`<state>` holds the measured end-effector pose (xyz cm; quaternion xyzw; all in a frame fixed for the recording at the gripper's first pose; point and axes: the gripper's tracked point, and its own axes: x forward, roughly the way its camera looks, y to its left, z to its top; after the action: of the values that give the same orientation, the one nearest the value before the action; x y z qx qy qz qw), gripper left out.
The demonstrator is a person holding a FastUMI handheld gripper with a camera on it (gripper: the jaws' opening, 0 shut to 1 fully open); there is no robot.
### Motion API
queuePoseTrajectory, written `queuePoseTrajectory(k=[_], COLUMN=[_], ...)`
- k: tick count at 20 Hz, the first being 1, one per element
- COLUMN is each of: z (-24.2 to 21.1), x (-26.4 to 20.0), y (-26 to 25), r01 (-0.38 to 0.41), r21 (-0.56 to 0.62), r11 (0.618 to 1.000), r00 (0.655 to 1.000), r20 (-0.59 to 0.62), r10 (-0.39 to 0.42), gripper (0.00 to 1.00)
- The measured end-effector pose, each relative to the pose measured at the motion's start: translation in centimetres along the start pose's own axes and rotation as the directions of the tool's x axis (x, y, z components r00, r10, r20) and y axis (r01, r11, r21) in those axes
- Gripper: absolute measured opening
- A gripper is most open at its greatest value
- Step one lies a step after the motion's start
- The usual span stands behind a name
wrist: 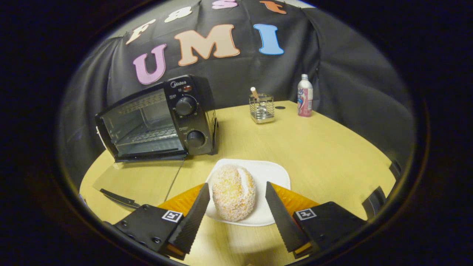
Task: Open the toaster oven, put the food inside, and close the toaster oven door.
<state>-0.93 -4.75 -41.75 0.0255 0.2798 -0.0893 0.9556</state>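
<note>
We count one toaster oven (159, 120), one bread roll (233, 192) on one plate (269, 173), one wire holder (262, 108), one bottle (305, 96), one claw (236, 192) with two spread fingers.

Black toaster oven (159, 118) — door down, open; crumb-coated bun (233, 192) on white plate (273, 173) nearby.

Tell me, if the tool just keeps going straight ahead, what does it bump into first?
Most likely the bread. It sits on the plate between the open fingers of the tool, right in its path. The oven, door down, stands farther off to the side.
</note>
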Motion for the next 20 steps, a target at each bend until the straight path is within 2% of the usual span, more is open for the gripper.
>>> queuePoseTrajectory(k=[9,10,12,16,20], z=[-0.3,-0.3,0.0,0.6,0.8], x=[1.5,1.3,1.1,-1.4,-3.8], y=[0.7,0.7,0.9,1.8,4.4], r01=[-0.012,-0.009,-0.019,-0.077,-0.177], r21=[0.014,0.031,0.087,0.210,0.297], r11=[1.000,0.999,0.996,0.975,0.938], r00=[1.000,1.000,1.000,0.997,0.984], r20=[-0.023,-0.026,-0.017,0.025,0.054], r10=[0.013,0.010,0.020,0.073,0.169], gripper=[0.75,0.70,0.70,0.70,0.71])
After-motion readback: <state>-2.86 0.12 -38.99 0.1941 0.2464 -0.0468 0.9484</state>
